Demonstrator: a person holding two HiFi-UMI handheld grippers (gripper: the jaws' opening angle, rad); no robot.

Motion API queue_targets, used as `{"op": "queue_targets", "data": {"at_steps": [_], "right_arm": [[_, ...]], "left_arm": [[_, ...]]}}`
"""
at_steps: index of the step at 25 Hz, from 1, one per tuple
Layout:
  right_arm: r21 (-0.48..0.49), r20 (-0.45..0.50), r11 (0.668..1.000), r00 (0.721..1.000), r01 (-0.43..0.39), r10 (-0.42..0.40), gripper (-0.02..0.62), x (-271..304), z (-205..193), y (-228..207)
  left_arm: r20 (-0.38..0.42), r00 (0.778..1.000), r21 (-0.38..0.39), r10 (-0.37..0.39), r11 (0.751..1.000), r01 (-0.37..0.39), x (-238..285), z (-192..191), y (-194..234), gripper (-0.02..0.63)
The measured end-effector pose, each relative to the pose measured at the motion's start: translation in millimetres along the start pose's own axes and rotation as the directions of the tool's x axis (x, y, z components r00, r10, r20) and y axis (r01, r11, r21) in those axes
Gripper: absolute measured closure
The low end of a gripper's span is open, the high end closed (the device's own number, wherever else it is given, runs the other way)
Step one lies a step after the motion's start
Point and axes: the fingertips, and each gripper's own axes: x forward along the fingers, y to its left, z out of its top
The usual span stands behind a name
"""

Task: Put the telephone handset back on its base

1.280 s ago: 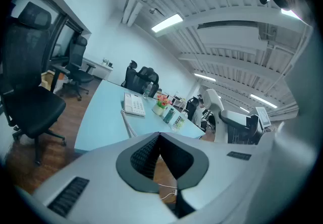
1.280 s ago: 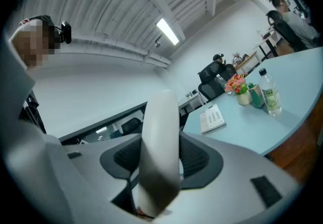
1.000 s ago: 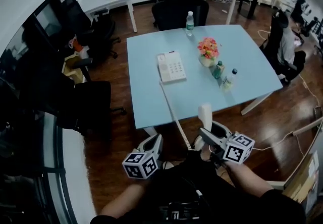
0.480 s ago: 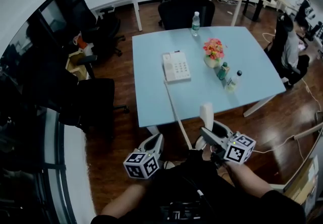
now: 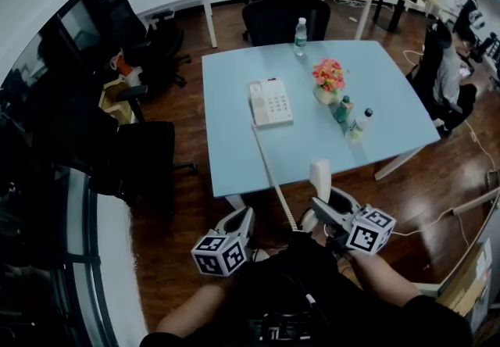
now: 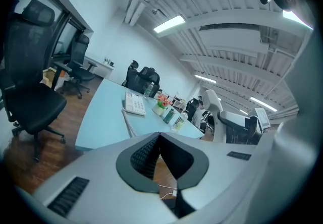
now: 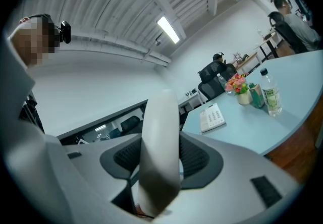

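The white telephone base [image 5: 270, 102] lies on the pale blue table [image 5: 391, 87], far ahead of both grippers. Its coiled cord [image 5: 269, 173] runs off the table's near edge down to the white handset [image 5: 319, 179]. My right gripper [image 5: 320, 205] is shut on the handset and holds it upright below the table's front edge. In the right gripper view the handset [image 7: 160, 142] fills the gap between the pads, with the base [image 7: 212, 117] behind it. My left gripper [image 5: 238, 220] hangs beside it, shut and empty. The left gripper view shows its tips [image 6: 159, 136] meeting, with the base [image 6: 135, 104] beyond.
A vase of flowers [image 5: 326, 80], a clear bottle [image 5: 300, 35] and two small bottles [image 5: 348, 117] stand on the table right of the base. Black office chairs [image 5: 281, 9] sit behind and left of the table. A person [image 5: 445, 76] sits at its right.
The head view has shifted a little, so the table sits slightly further right in the picture. Both grippers and the handset keep their places.
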Motion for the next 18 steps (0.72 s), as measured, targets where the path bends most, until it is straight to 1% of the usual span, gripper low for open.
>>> {"op": "queue_targets", "data": {"at_steps": [5, 8, 12, 15, 18], "right_arm": [[0.013, 0.007, 1.000, 1.000, -0.011, 0.011, 0.359, 0.8, -2.9, -0.4], [-0.003, -0.003, 1.000, 1.000, -0.009, 0.009, 0.359, 2.8, 0.1, 3.3], [-0.008, -0.004, 1.000, 1.000, -0.026, 0.025, 0.359, 6.8, 1.3, 5.0], [-0.011, -0.009, 1.000, 1.000, -0.024, 0.023, 0.359, 10.7, 3.3, 2.7], [0.000, -0.020, 1.000, 0.999, -0.027, 0.027, 0.359, 19.8, 2.6, -3.7]], "left_arm": [[0.003, 1.000, 0.007, 0.003, 1.000, -0.003, -2.6, -1.0, 0.3, 0.604], [0.017, 1.000, -0.002, 0.012, 1.000, -0.012, -6.2, 1.3, 2.3, 0.604], [0.027, 0.999, 0.002, 0.020, 1.000, -0.020, -9.4, 3.1, 4.4, 0.604], [0.037, 0.999, 0.010, 0.041, 0.999, -0.041, -13.8, 4.9, 8.5, 0.604], [0.053, 0.996, 0.006, 0.077, 0.997, -0.077, -22.7, 7.7, 18.2, 0.604]]}}
